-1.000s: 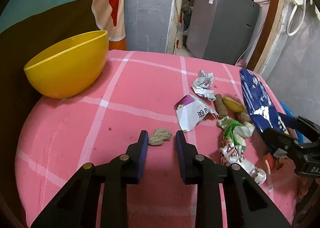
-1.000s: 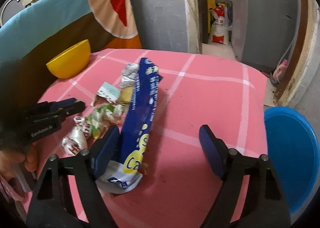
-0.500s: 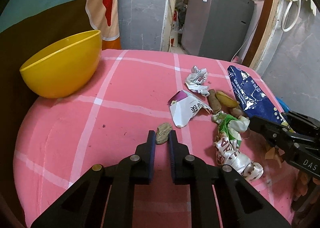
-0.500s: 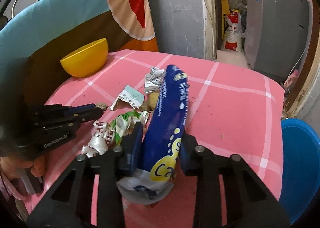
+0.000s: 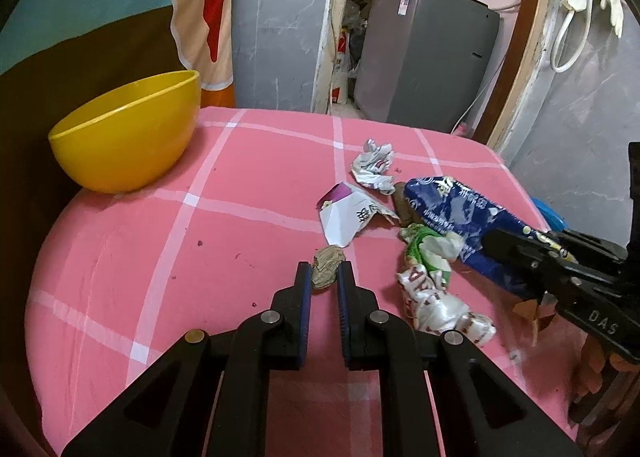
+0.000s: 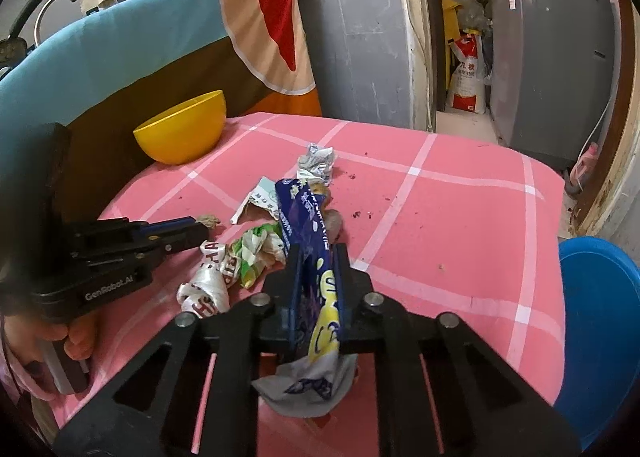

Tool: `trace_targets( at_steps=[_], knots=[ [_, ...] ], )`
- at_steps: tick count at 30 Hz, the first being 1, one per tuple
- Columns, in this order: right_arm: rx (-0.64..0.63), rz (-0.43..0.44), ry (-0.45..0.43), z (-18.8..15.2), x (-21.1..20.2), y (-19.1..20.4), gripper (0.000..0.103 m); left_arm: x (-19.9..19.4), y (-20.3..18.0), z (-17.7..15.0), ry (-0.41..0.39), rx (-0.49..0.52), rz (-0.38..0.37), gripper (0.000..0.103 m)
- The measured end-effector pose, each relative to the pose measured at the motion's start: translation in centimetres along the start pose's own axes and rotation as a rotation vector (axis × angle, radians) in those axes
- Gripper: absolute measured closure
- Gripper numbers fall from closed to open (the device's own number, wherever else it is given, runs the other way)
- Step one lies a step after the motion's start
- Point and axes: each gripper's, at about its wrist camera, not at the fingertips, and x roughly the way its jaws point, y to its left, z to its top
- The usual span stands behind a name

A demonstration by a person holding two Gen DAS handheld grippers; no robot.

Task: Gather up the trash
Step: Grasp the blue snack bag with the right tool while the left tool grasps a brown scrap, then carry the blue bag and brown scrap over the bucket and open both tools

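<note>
Trash lies on a pink checked tablecloth [image 5: 168, 241]. My left gripper [image 5: 324, 277] is shut on a small brown crumpled scrap [image 5: 327, 263]; the scrap also shows in the right wrist view [image 6: 209, 220]. My right gripper [image 6: 318, 253] is shut on a long blue snack bag [image 6: 308, 217], held lifted off the table; it also shows in the left wrist view [image 5: 452, 213]. A white folded carton [image 5: 348, 217], a silver crumpled wrapper [image 5: 374, 169], a green and white wrapper [image 5: 430, 249] and a white and red wrapper [image 5: 436, 305] lie between the grippers.
A yellow bowl [image 5: 128, 137] stands at the table's far left. A blue bin [image 6: 600, 329] stands on the floor beside the table's right edge. A grey appliance [image 5: 424, 57] stands beyond the table. A person's hand [image 6: 76, 341] holds the left gripper.
My left gripper closed on the brown scrap. My right gripper closed on the blue snack bag and lifted it up and to the left.
</note>
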Motion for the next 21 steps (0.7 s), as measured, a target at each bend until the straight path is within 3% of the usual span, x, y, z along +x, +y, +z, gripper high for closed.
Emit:
trace_targets(
  at_steps=[8, 16, 21],
  knots=[
    [0.013, 0.026, -0.054, -0.4, -1.3, 0.0, 0.097, -1.7, -0.3, 0.0, -0.057, -0.017, -0.017, 0.093],
    [0.116, 0.141, -0.150, -0.1, -3.2, -1.5, 0.097, -3.5, -1.1, 0.4, -0.117, -0.025, -0.037, 0.093],
    [0.091, 0.105, -0.216, 0.0, -4.8, -1.3, 0.097, -4.7, -2.2, 0.7, -0.180, -0.013, -0.050, 0.093]
  ],
)
